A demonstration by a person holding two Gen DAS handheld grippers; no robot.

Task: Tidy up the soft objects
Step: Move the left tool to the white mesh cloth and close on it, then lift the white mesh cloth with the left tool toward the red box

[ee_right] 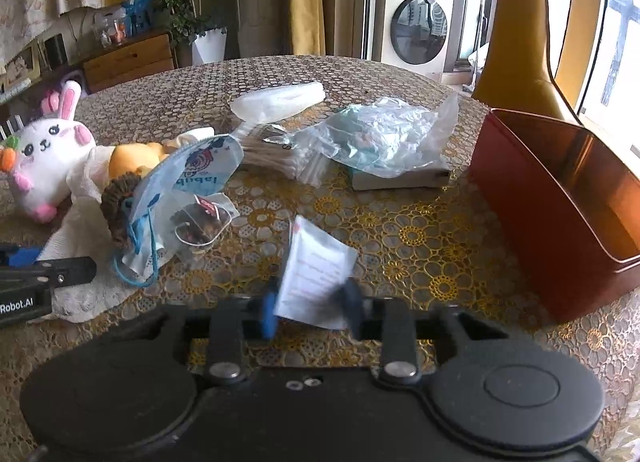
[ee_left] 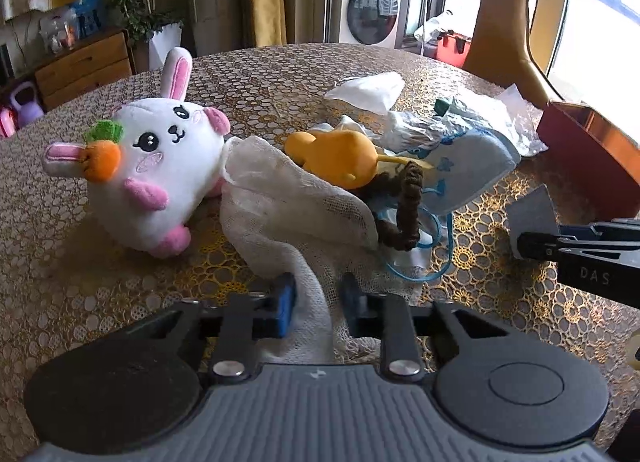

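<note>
A white plush rabbit with a carrot lies at the left of the table; it also shows in the right wrist view. A white gauze cloth runs from it down between the fingers of my left gripper, which is shut on the cloth. An orange plush toy, a brown hair tie and a blue face mask lie beside it. My right gripper is shut on a small white packet above the table, left of the red box.
Clear plastic bags, a bundle of cotton swabs and a white pack lie at the middle back. A small snack packet lies by the mask. A patterned tablecloth covers the round table.
</note>
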